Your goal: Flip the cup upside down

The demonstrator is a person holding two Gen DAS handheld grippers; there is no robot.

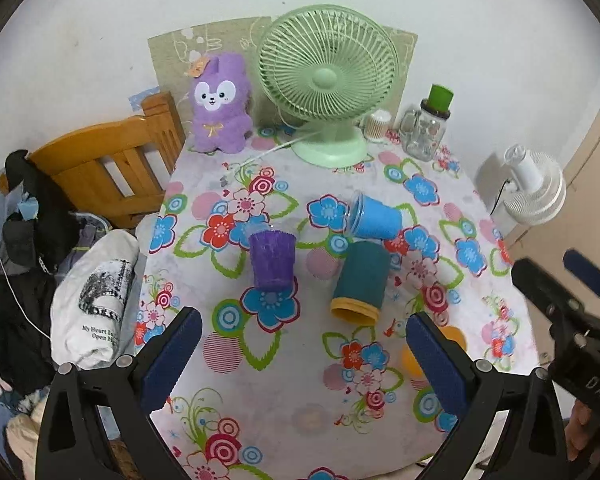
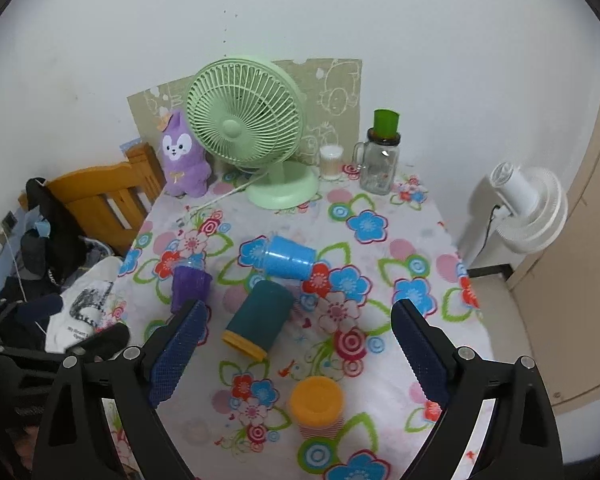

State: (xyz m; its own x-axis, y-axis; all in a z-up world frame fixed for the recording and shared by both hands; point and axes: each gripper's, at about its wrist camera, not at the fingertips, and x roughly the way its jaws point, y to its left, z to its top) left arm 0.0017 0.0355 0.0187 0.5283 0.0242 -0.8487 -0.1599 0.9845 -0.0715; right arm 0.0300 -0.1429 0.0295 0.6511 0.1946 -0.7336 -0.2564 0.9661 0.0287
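Note:
Several cups sit on the floral tablecloth (image 1: 292,380). A purple cup (image 1: 272,258) (image 2: 190,286) stands rim-down. A blue cup (image 1: 376,218) (image 2: 288,257) lies on its side. A dark teal cup with a yellow rim (image 1: 360,282) (image 2: 260,316) lies on its side, rim toward me. An orange cup (image 2: 316,400) stands near the front, partly hidden behind my left finger in the left wrist view (image 1: 414,360). My left gripper (image 1: 300,356) is open and empty, above the table in front of the cups. My right gripper (image 2: 300,344) is open and empty, above the orange cup.
A green desk fan (image 1: 328,80) (image 2: 248,128), purple plush toy (image 1: 220,104) (image 2: 184,156), glass jar with a green lid (image 1: 426,126) (image 2: 380,156) and a small container (image 2: 331,162) stand along the back wall. A wooden bed frame (image 1: 112,160) with clothes lies left, a white fan (image 2: 528,208) right.

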